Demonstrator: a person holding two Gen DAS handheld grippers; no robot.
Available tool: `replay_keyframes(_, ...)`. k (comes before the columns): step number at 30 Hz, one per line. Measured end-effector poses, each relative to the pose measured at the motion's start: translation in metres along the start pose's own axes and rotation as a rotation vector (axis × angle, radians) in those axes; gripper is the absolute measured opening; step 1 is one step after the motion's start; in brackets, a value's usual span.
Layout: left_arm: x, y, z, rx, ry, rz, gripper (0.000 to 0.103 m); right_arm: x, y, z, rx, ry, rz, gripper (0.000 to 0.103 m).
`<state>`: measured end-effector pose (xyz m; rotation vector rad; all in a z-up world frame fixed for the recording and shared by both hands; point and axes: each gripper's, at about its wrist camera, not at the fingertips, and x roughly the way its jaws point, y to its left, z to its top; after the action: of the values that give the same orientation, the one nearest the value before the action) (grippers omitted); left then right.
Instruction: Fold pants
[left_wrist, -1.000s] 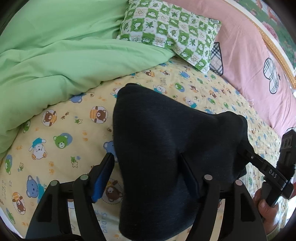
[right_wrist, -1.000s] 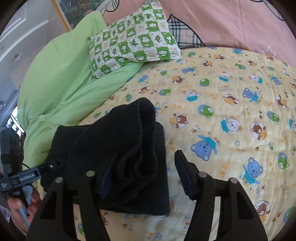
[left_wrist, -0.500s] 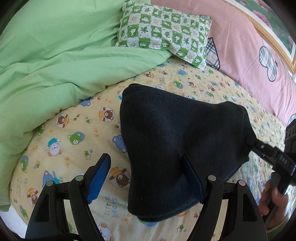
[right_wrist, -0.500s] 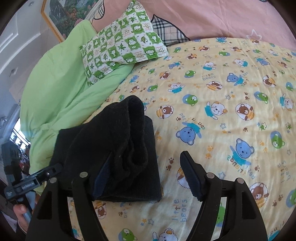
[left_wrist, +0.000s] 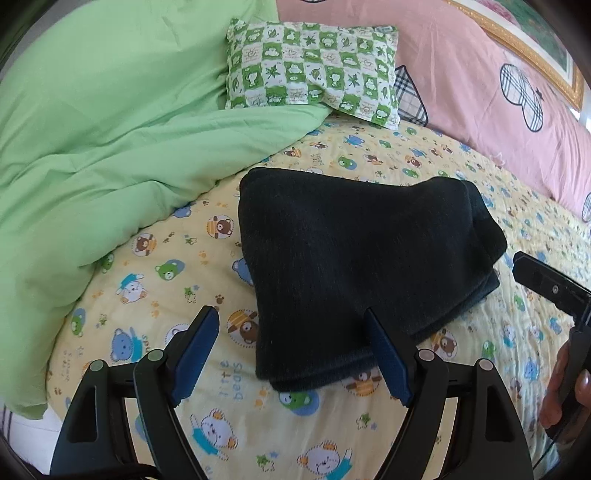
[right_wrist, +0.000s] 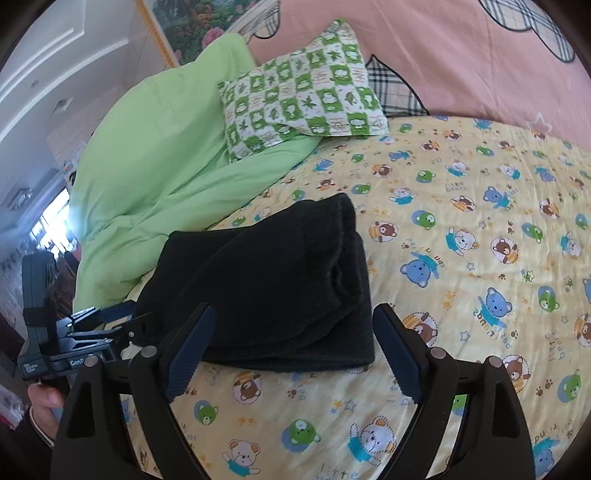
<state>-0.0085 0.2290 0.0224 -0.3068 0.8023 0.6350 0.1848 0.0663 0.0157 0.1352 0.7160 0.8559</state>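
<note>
Both grippers had their jaws spread wide and held nothing — the left gripper (left_wrist: 291, 354) hovered at the near edge of the pants (left_wrist: 354, 266), its right jaw overlapping the dark cloth in view, and the right gripper (right_wrist: 295, 350) sat just short of the bundle. Underneath lay a bed sheet (right_wrist: 461, 258) printed with cartoon bears, with a green blanket (left_wrist: 110, 140), a checked pillow (left_wrist: 314, 66) and a pink headboard cover (left_wrist: 480, 92) behind. Folded into a thick, stacked dark bundle, the pants rested flat on the sheet.
</note>
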Motion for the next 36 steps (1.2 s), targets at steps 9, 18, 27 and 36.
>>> replay_keyframes(9, -0.013, -0.014, -0.021, 0.084, 0.01, 0.04, 0.084, -0.007, 0.04, -0.018, -0.172, 0.057, 0.021, 0.091)
replay_keyframes(18, -0.018, -0.018, -0.036, 0.119, 0.026, 0.052, 0.086, -0.003, 0.054, -0.033, -0.247, 0.087, 0.02, 0.098)
replay_keyframes(27, -0.018, -0.016, -0.036, 0.111, 0.024, 0.05, 0.086, 0.004, 0.054, -0.034, -0.249, 0.103, 0.02, 0.098)
replay_keyframes(36, -0.01, -0.019, -0.039, 0.124, 0.044, 0.056, 0.086, 0.009, 0.05, -0.033, -0.235, 0.114, 0.023, 0.098)
